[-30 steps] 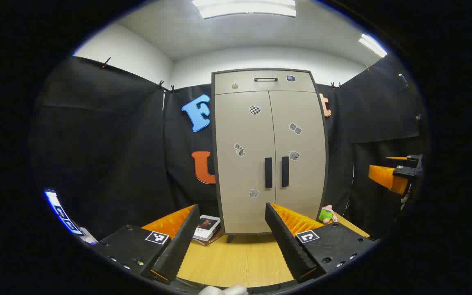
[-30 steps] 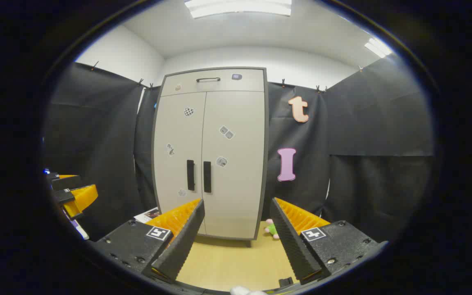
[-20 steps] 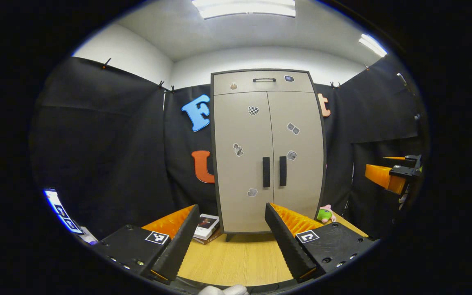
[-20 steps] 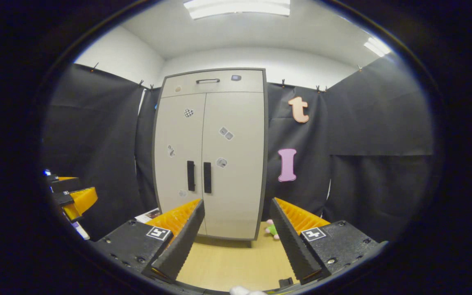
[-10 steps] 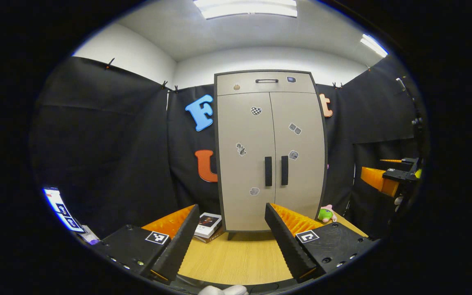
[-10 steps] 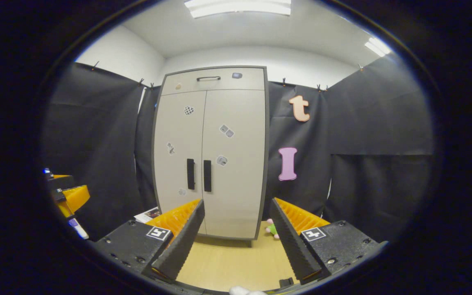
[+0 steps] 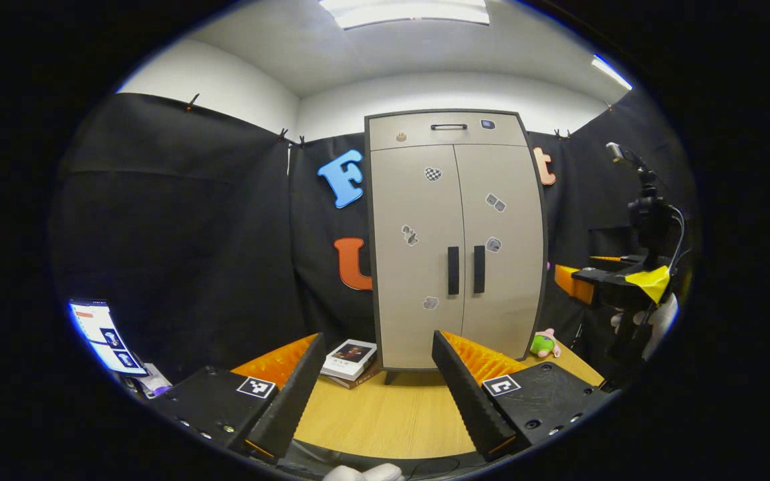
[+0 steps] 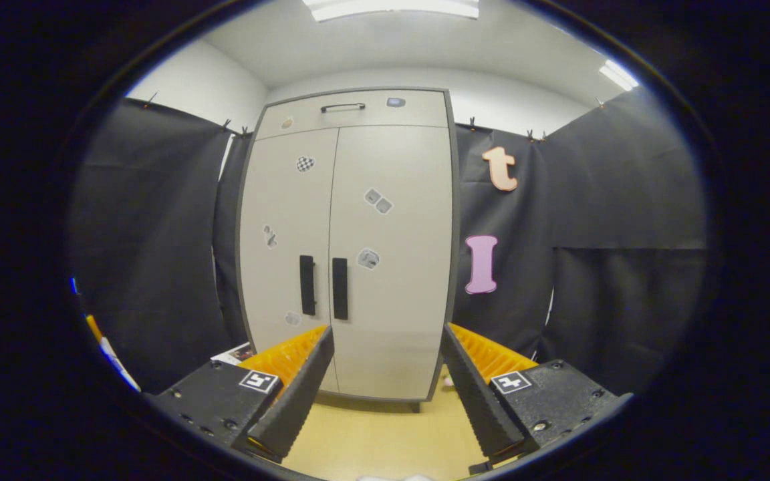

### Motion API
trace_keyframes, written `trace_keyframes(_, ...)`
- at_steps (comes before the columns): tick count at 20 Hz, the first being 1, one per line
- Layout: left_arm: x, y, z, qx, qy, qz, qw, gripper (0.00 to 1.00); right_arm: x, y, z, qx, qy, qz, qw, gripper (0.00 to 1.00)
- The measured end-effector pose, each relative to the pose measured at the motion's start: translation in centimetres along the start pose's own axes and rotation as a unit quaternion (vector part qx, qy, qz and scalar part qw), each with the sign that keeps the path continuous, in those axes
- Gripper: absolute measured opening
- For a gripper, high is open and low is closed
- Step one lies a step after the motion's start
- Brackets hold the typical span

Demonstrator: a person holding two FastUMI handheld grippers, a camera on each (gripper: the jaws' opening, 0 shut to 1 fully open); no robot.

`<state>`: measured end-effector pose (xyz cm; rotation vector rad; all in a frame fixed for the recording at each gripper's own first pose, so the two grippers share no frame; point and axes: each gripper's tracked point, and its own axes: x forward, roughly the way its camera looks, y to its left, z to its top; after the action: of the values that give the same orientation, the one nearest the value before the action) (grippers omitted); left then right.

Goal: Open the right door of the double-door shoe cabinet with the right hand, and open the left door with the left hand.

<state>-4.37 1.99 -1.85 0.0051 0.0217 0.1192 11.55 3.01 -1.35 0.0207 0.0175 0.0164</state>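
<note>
books – lay stacked on the wooden floor | plush toy – sat further right on that floor | lit screen – leaned at far left

Left gripper: fingers spread wide, nothing between them, held level, pointing forward. Right gripper: fingers likewise parted, nothing held; also visible far right in left gripper view, gloved hand gripping it.
</note>
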Motion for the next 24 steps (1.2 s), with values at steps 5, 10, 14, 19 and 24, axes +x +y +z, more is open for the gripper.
trace_keyframes(5, 0.3, 0.9, -0.7, -0.002, 0.009, 0.032, 0.999, 0.96, 8.7, 3.3, -0.5, 0.007, 0.008, 0.007, 1.0, 0.99)
trace_keyframes(10, 1.7, 1.6, -1.7, -0.023, 0.022, 0.057, 0.998, 0.96, 16.5, 6.1, -0.9, -0.007, 0.014, 0.006, 1.0, 0.93)
trace_keyframes(14, 2.4, 2.3, -2.2, -0.026, 0.031, 0.079, 0.996, 0.97, 21.8, 7.1, -1.4, -0.013, 0.02, -0.001, 1.0, 0.86)
trace_keyframes(19, 4.5, 3.3, -2.4, -0.026, 0.035, 0.096, 0.994, 0.97, 26.1, 8.1, -2.4, -0.006, 0.045, 0.006, 0.999, 0.77)
trace_keyframes(24, 5.2, 3.3, -2.6, -0.032, 0.036, 0.101, 0.994, 0.97, 27.5, 8.1, -2.9, 0.003, 0.055, -0.005, 0.998, 0.61)
